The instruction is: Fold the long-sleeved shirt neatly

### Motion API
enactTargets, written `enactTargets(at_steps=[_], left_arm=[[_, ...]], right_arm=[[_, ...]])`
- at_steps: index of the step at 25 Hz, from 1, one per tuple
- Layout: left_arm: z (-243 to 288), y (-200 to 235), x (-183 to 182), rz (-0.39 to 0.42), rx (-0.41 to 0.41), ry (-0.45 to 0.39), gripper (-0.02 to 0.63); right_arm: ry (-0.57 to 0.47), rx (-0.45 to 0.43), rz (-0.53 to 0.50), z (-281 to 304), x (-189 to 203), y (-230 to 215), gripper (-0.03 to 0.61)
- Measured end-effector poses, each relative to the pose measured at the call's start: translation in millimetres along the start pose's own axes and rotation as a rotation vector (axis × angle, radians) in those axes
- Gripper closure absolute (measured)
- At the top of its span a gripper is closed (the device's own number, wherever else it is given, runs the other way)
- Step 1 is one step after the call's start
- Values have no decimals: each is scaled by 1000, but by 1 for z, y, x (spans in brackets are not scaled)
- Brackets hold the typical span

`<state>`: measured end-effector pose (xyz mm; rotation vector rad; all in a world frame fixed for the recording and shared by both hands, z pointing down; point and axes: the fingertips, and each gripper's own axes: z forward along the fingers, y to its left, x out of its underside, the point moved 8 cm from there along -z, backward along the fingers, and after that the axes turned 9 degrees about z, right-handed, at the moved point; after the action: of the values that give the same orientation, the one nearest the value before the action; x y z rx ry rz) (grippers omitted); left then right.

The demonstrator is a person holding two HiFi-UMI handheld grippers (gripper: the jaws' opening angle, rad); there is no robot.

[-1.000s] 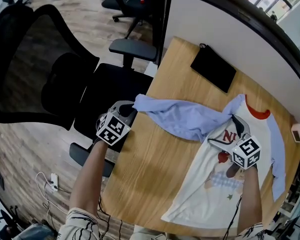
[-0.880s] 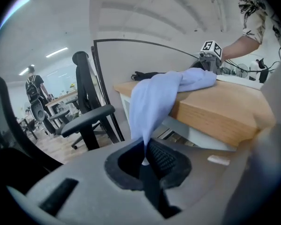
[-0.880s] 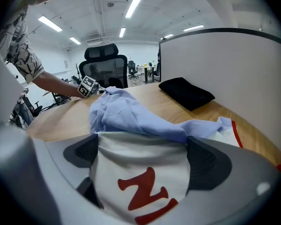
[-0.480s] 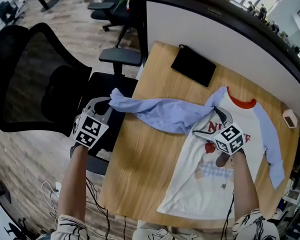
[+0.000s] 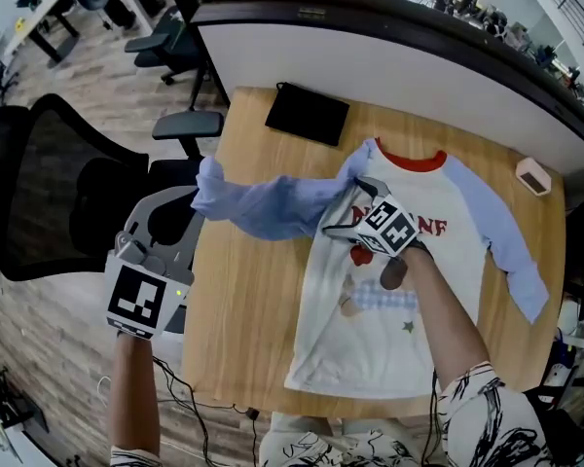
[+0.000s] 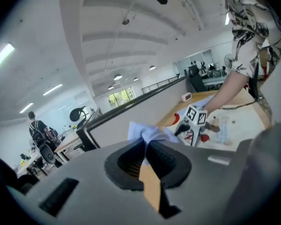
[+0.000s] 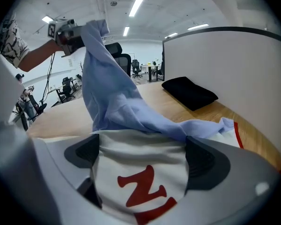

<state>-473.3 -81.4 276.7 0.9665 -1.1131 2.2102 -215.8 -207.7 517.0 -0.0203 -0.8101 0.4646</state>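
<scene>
Entry: sleeve fold, step 1.

Long-sleeved shirt (image 5: pixel 380 309) lies face up on the wooden table (image 5: pixel 243 300), collar toward the partition and hem toward the person. Body is flat. The other sleeve (image 5: pixel 506 241) lies spread at the far side.

Left gripper (image 5: pixel 197 195): jaws clamped on the cuff end of the blue sleeve (image 5: pixel 273 207). The left gripper view shows the cloth bunched and pinched between the closed jaws.

Right gripper (image 5: pixel 346 207): jaws wide apart and set down on the chest print, with flat cloth lying between them and nothing pinched. It seems to serve as an anchor.

Change over the last second: the left gripper has risen, carrying the cuff from about table-edge level to well above it. The sleeve now hangs in the air from the shoulder up to the cuff, as the right gripper view shows plainly. The right gripper has stayed on the print, and the shirt body has not shifted under it.

Reading: the sleeve is free of the table and held out sideways, but 0 folds are made yet. The likely next move is carrying the cuff inward across the chest. The black pouch (image 5: pixel 308 115) stays clear of the work.
</scene>
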Motion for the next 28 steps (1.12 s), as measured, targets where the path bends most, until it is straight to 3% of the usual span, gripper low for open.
enactTargets(at_steps=[4, 8, 14, 17, 22, 25, 28], left_arm=[[1, -29, -75, 36, 56, -114, 601], [3, -73, -128, 26, 119, -194, 601], [14, -169, -182, 200, 263, -328, 601], [20, -221, -186, 280, 356, -325, 601], [21, -309, -168, 438, 551, -303, 600], [18, -359, -140, 539, 668, -243, 600], [15, -397, -109, 624, 725, -159, 600]], right_arm=[[-3, -8, -4, -1, 1, 1, 5], [-24, 17, -29, -14, -3, -7, 6], [-18, 27, -28, -36, 20, -27, 14], [19, 26, -83, -45, 31, -30, 14], [-4, 31, -106, -52, 36, -35, 12], [-21, 30, -115, -50, 37, -35, 12], [-34, 22, -110, -50, 39, -36, 12]])
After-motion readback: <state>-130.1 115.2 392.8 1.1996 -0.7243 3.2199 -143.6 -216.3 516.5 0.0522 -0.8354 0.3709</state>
